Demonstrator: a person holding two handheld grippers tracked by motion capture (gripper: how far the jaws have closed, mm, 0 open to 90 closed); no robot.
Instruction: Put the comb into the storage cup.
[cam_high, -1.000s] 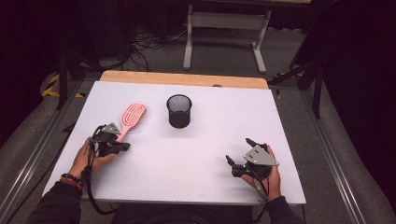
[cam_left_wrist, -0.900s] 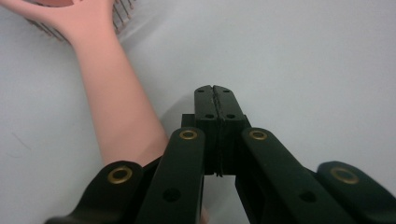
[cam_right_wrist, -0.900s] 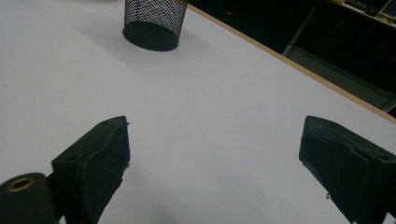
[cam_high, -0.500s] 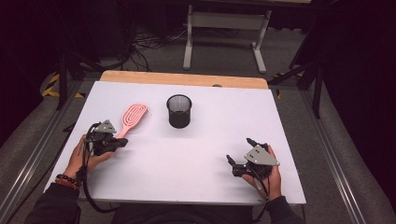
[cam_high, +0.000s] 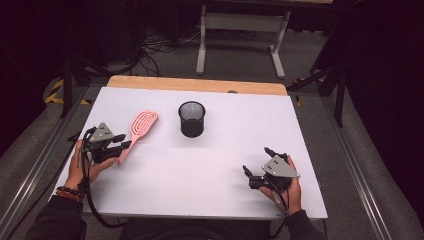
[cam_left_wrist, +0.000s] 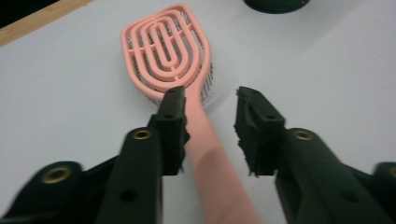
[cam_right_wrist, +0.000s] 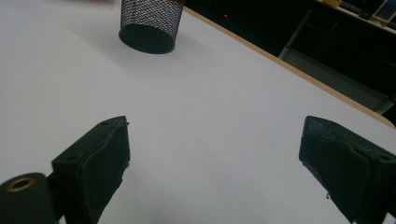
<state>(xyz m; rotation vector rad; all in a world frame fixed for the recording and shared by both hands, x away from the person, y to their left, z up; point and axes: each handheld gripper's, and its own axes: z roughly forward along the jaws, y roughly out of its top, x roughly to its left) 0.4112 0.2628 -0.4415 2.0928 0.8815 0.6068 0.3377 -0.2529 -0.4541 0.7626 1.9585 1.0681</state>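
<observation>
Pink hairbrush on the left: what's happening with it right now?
A person holds a gripper in each hand. The left gripper straddles the pink hairbrush's handle. Its fingers have just been opening: one touches the handle, the other stands clear. The brush lies flat on the white table, left of the black mesh cup. The right gripper rests open over bare table, holding nothing.

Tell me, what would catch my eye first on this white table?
Probably the pink hairbrush lying flat at the table's left, its handle between the jaws of the left gripper, which have just been opening; one pad sits against the handle, the other stands clear. Behind it, near the middle, a black mesh cup stands upright. The right gripper rests open at the near right, nothing between its jaws.
</observation>
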